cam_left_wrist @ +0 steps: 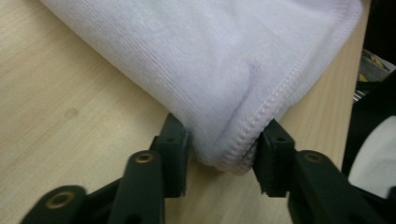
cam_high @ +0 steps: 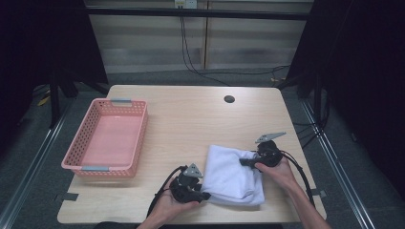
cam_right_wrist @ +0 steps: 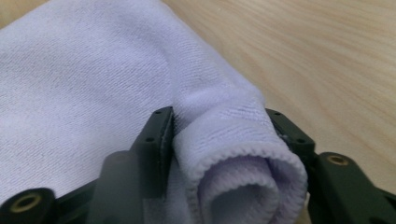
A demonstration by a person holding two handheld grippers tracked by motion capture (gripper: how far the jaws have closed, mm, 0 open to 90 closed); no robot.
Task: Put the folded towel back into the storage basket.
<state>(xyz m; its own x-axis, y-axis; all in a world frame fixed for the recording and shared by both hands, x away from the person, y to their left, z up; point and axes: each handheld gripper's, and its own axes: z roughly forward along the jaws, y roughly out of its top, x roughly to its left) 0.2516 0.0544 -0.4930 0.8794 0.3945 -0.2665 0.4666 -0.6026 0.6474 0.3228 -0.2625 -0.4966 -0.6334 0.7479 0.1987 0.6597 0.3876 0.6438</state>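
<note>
A wooden table is seen mid-frame, with a pink basket at its left. A folded white towel lies lower right of centre. Its near corner is clamped by the left gripper, its rolled far edge by the right gripper.

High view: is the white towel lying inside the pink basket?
No, the white towel lies on the table, right of the pink basket.

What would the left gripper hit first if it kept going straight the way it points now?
The white towel. The left gripper already has the towel's stitched folded corner between its jaws, pads touching or nearly touching the cloth, so going on would push into the folded bulk lying on the table. Nothing else appears closer.
</note>
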